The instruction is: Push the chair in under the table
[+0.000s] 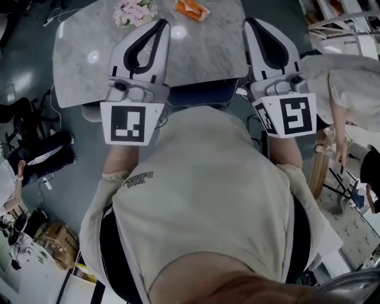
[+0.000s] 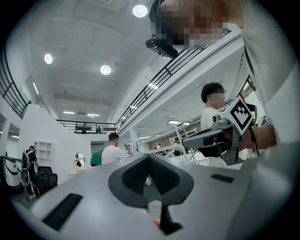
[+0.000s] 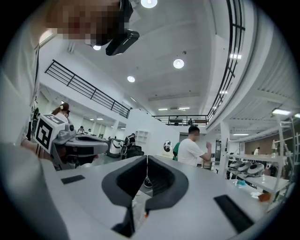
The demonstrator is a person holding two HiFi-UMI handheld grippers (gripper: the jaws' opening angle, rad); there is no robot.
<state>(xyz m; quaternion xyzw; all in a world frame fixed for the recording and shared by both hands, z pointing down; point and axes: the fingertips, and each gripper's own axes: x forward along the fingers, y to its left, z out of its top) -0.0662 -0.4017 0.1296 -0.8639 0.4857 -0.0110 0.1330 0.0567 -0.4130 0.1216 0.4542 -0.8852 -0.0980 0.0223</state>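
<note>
The marble table (image 1: pixel 202 53) lies below me in the head view. A dark chair (image 1: pixel 199 93) shows at its near edge, mostly tucked beneath the top and partly hidden by my chest. My left gripper (image 1: pixel 159 24) and right gripper (image 1: pixel 249 22) are held up side by side above the table, apart from the chair. Both are shut with nothing between the jaws. In the left gripper view the left gripper (image 2: pixel 149 157) points level across the room, fingertips together. The right gripper (image 3: pixel 147 158) does the same in its own view.
Pink flowers (image 1: pixel 135 12) and an orange item (image 1: pixel 191 9) lie on the table's far side. A person in light clothes (image 1: pixel 344 89) stands at the right, close to the table's corner. Black bags (image 1: pixel 41 157) sit on the floor at the left. Other people stand farther off.
</note>
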